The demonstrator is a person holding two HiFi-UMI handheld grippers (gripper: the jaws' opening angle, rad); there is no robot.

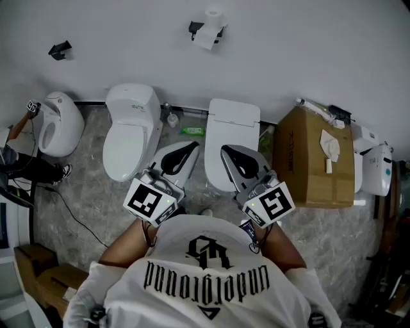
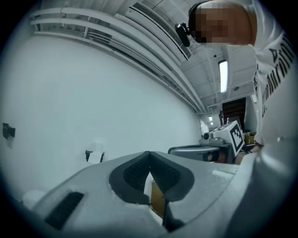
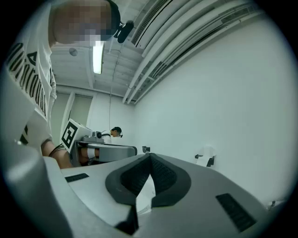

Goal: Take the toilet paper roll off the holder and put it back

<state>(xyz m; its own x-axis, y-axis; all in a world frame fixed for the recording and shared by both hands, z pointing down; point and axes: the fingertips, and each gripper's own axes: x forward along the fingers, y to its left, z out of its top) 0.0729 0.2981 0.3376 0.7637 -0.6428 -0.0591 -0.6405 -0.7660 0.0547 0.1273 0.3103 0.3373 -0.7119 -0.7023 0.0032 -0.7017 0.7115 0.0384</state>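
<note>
Both tools were held close to the person's chest, pointing level at the white wall (image 1: 307, 45). The left gripper (image 2: 149, 156) had its dark ribbed fingers (image 2: 135, 174) pressed together with nothing between them. The right gripper (image 3: 149, 158) was the same, closed on itself and empty.

The white toilet paper roll (image 1: 213, 14) sat on its black wall holder (image 1: 195, 27) high on that wall, well apart from both tools. A loose sheet (image 1: 206, 40) hung down from it. Between the person and the wall stood two white toilets (image 1: 131, 131) and a brown cardboard box (image 1: 307, 160). From where I stood the roll was too small to tell which end of the holder was open.

I judged the roll would be very light and soft. Its paper layers would give under pressure, with only a thin core to stiffen it. A hard squeeze would dent it, and the surface would grip well rather than slip. The hanging tail was the weak part, since it would tear or unwind if caught, so I would not take hold there. The better hold looked to be across the body of the roll, fingers spread wide first and then closed gently on opposite sides, clear of the holder's arm. That way it could slide off and back on without snagging.
</note>
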